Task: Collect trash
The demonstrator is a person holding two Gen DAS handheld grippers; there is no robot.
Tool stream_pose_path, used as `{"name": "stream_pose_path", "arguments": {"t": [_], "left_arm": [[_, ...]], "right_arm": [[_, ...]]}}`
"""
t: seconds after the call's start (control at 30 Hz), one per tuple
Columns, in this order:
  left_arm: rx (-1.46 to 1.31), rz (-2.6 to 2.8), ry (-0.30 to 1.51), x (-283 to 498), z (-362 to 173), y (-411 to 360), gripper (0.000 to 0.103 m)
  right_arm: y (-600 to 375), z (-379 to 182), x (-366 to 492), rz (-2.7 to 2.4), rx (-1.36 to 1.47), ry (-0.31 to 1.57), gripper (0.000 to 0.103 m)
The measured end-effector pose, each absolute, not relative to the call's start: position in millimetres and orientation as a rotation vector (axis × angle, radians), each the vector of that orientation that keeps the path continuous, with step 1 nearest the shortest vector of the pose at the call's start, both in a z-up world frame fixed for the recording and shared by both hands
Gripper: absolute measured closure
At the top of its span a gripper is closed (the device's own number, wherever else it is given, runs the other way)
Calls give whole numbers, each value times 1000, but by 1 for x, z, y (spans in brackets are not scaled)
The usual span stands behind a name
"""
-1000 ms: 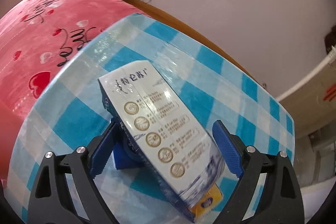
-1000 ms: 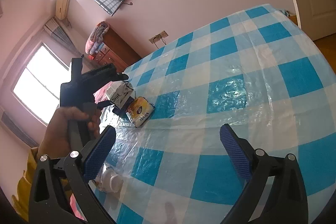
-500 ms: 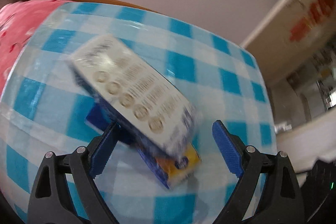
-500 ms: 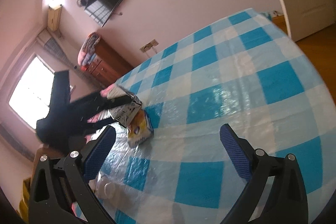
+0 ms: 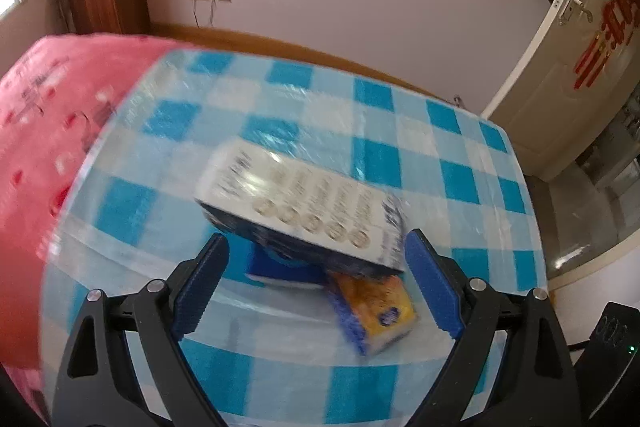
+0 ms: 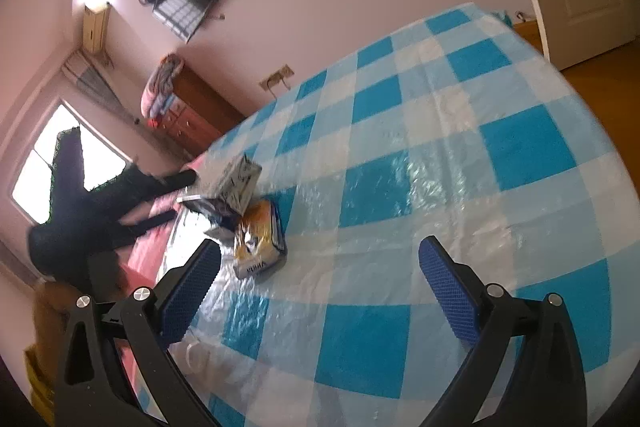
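On the blue-and-white checked plastic tablecloth lie one white-and-navy printed carton, one yellow-and-blue tissue packet and one crumpled clear plastic cup, with two black grippers with blue ribbed pads over them.

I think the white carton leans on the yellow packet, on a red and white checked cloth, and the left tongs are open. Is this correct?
Not quite: the cloth is blue and white checked, as the left wrist view shows. The rest holds: the white carton leans on the yellow packet, and the left tongs are open.
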State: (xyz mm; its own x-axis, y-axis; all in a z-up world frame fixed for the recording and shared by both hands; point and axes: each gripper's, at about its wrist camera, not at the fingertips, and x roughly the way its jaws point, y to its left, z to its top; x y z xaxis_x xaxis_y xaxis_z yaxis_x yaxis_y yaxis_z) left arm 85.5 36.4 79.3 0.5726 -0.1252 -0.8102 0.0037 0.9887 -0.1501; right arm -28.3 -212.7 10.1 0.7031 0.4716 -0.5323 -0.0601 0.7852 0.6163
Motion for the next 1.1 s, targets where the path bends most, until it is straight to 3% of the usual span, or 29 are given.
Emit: {"name": "stream_pose_path", "arguments": {"t": [0.37,0.87,1.1], "left_arm": [[-364,-112,939,129,58,85,13],[-193,-477,1030,97,45,2,13],[-127,-298,932,81,53,16,13]], "right_arm": [[-190,6,-26,340,530,790,5],[-226,7,-29,222,608,723,5],[-227,5,-27,231,606,735,5]]}}
